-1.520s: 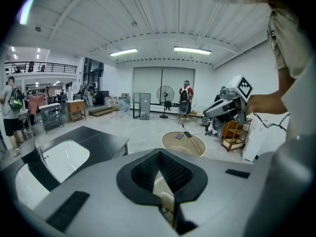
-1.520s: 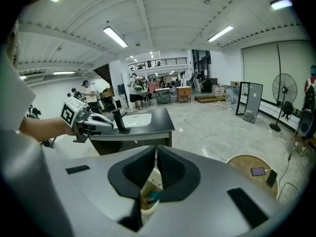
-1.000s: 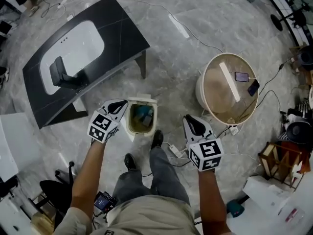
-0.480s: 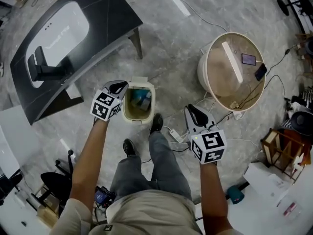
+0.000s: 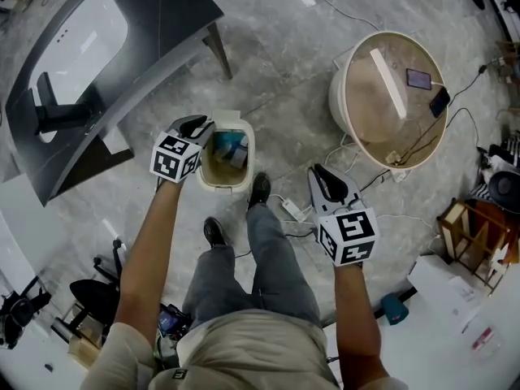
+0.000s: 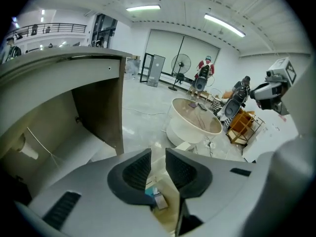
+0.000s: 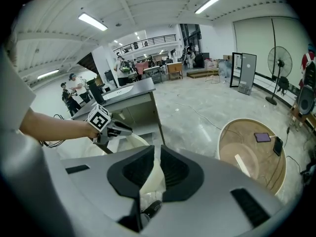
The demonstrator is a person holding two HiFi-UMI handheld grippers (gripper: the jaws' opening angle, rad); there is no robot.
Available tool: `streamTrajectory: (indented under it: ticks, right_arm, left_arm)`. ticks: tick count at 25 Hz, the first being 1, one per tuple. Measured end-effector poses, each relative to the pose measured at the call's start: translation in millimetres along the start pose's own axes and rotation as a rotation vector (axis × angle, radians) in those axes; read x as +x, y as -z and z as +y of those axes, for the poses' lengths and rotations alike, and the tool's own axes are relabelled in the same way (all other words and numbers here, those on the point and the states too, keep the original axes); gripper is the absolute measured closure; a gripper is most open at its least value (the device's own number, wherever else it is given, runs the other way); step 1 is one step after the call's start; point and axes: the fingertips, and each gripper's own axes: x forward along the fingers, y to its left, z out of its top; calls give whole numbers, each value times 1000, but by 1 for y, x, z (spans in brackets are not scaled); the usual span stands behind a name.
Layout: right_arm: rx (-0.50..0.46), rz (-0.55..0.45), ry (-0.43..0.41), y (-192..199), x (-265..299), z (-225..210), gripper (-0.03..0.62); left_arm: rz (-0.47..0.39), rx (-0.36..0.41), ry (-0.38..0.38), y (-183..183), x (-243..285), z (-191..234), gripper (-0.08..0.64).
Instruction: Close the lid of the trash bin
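A cream trash bin [image 5: 247,151] stands open on the floor in front of the person's feet, with blue and white rubbish inside. Its lid seems to stand up at the far rim [image 5: 228,117]. My left gripper [image 5: 197,123] hovers at the bin's far-left corner, jaws almost together with nothing between them. In the left gripper view the bin [image 6: 164,207] lies just beneath the left gripper [image 6: 157,155]. My right gripper [image 5: 319,172] hangs to the right of the bin, apart from it, jaws together and empty. The right gripper view shows the bin [image 7: 148,190] past the right gripper [image 7: 157,150], with the left gripper [image 7: 123,128] beyond.
A dark table with a white inset [image 5: 122,31] stands to the far left. A round cream table [image 5: 390,96] carrying two phones is at the far right, with a power strip [image 5: 292,210] and cables on the floor. The person's shoes [image 5: 260,189] stand near the bin.
The head view has tilted, so everything sits higher in the picture. The left gripper stays at the bin's far-left corner. The right gripper holds its place beside the bin.
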Motion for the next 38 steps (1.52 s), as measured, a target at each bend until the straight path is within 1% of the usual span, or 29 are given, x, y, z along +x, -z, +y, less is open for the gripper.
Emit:
streamTrajectory:
  ticks: [5, 10, 18, 22, 28, 31, 33, 38]
  right_arm:
    - [2, 7, -4, 6, 3, 1, 564]
    - [8, 11, -6, 11, 4, 4, 565]
    - [12, 28, -5, 20, 6, 14, 565]
    - [10, 44, -5, 25, 12, 19, 565]
    - [4, 63, -13, 30, 20, 26, 565]
    - [2, 73, -16, 33, 24, 29, 565]
    - [0, 82, -18, 36, 27, 30, 565]
    - [4, 105, -20, 47, 34, 30, 565]
  left_arm:
    - [-8, -11, -6, 4, -2, -2, 461]
    - [-12, -34, 11, 14, -8, -11, 465]
    - [8, -55, 53, 51, -22, -36, 480]
    - [24, -77, 81, 71, -24, -46, 483]
    - [82, -109, 129, 109, -25, -62, 483]
    - [133, -117, 141, 133, -23, -69, 485]
    - [164, -128, 143, 150, -18, -73, 507]
    - [258, -133, 159, 189, 4, -78, 526]
